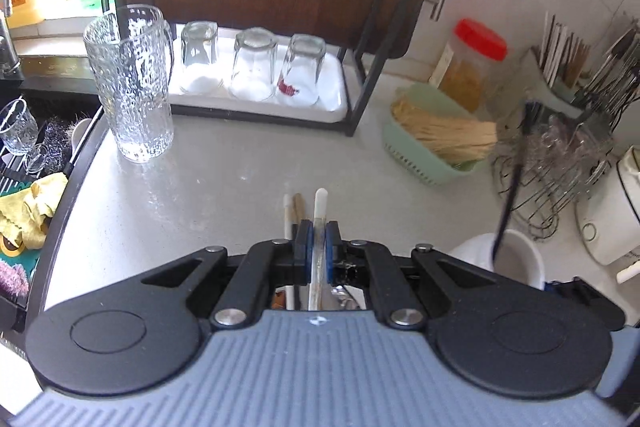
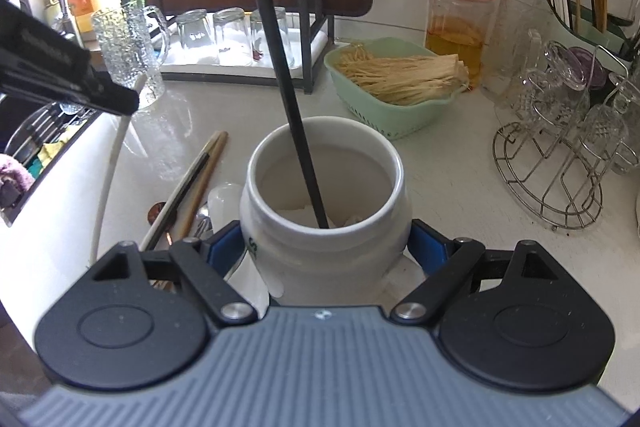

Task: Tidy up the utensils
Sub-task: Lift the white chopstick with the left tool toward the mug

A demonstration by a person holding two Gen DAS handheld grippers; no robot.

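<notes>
The left gripper (image 1: 317,251) is pinching a slim white chopstick (image 1: 320,211), left of the white ceramic jar (image 2: 325,187). The right gripper (image 2: 326,247) is clamping that jar, apparently firmly; a black chopstick (image 2: 294,123) is leaning inside.

White ceramic jar (image 2: 326,195) sits upright on the desk (image 2: 440,167) with one black chopstick (image 2: 288,99) leaning inside. A white chopstick (image 1: 320,227) is lifted off the desk. More chopsticks (image 2: 200,179) and a spoon (image 2: 158,213) lie left of the jar.
</notes>
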